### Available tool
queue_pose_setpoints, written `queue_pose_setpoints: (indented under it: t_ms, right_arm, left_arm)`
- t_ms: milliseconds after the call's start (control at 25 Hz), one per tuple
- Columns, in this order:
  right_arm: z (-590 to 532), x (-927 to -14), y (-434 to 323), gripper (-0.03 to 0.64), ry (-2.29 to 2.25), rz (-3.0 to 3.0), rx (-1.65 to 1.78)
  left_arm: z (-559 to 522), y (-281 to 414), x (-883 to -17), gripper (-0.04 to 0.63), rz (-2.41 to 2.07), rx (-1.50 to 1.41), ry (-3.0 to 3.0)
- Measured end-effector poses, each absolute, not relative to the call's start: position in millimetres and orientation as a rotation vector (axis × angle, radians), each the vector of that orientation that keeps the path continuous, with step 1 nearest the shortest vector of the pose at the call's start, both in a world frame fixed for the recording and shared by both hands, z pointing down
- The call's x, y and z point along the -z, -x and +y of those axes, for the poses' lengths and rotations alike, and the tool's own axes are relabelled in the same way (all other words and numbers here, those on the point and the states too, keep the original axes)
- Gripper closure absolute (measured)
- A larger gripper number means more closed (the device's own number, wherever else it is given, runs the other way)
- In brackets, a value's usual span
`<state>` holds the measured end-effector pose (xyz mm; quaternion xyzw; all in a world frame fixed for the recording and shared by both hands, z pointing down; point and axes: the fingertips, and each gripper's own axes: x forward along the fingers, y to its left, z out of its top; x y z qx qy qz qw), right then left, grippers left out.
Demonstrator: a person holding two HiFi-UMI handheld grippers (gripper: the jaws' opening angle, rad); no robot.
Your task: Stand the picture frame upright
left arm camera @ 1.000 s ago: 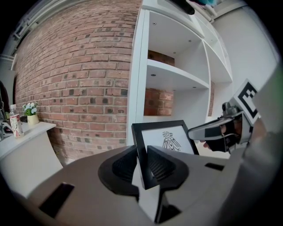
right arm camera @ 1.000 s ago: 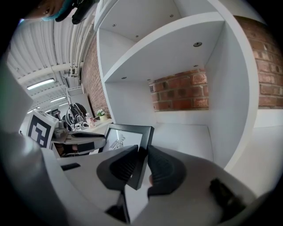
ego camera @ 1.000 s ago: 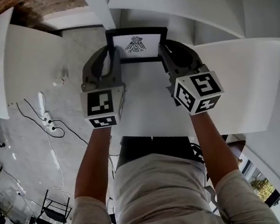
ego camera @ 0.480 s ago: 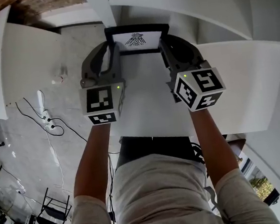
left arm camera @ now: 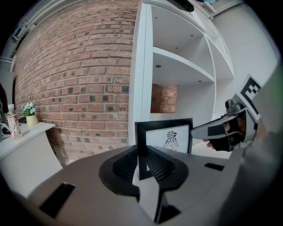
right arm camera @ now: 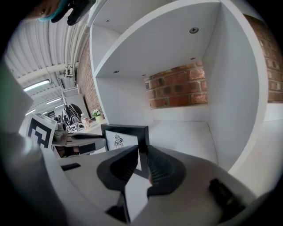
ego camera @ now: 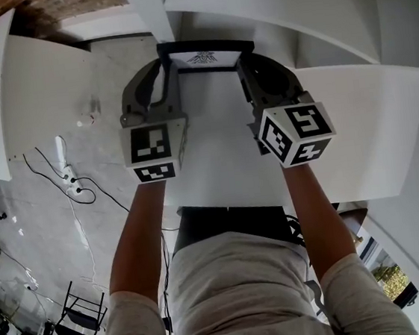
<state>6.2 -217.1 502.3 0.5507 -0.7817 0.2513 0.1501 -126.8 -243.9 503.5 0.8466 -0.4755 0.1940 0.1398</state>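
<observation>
- The left gripper [left arm camera: 142, 161] has its fingers clenched on the left side bar of the black rectangular picture frame [left arm camera: 164, 139]. They have just been closing further, with that bar between the pads.
- The right gripper [right arm camera: 142, 165] grasps the opposite side bar in the same way.
- Likely risk: each grip is on a thin bar only, so if one hand leads the other the picture frame could twist or slide out of the pads.
- Likely risk: no view shows a rear stand or prop. If the fingers let go before the frame is balanced or leaning on something, it would probably tip flat.
- Lesser risk: the white shelf upright [ego camera: 148, 12] is close behind, at the upper middle of the head view, and a push forward could knock the frame against it.
- The frame has a narrow matte black border around a white sheet with a small black bird-like emblem [left arm camera: 171, 139]. It looks close to vertical and faces the person.
- It is at the upper centre of the head view, at the far edge of the white surface [ego camera: 214, 140], in front of a white shelf compartment [right arm camera: 185, 84]. Its lower edge is hidden, so I cannot tell whether it touches the surface.
</observation>
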Motion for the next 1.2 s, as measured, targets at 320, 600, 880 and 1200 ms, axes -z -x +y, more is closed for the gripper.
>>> queue_pose_setpoints:
  t_ms: [320,600,880,1200]
  right_arm:
    - [-217.6,-504.1,-5.5,0.541,-1.581,-2.244,-0.728]
    - [-218.1,-504.3,-5.6,0.541,-1.579,-2.244,-0.727]
    - [-218.2,-503.9,-5.9,0.540,-1.582,-2.250,-0.729]
    - [-218.0,-504.6,-5.3,0.540,-1.579,-2.248,-0.709]
  left_arm:
    - [-246.0,127.3,-506.5,0.523,-1.370,-0.568,-2.445]
    - [-245.9,127.6,-506.6,0.523,-1.381,-0.562,-2.436]
    - [-245.9,127.6,-506.0,0.522,-1.387,-0.569,-2.442]
    - [-245.6,128.5,-506.4,0.520,-1.398,-0.589,-2.443]
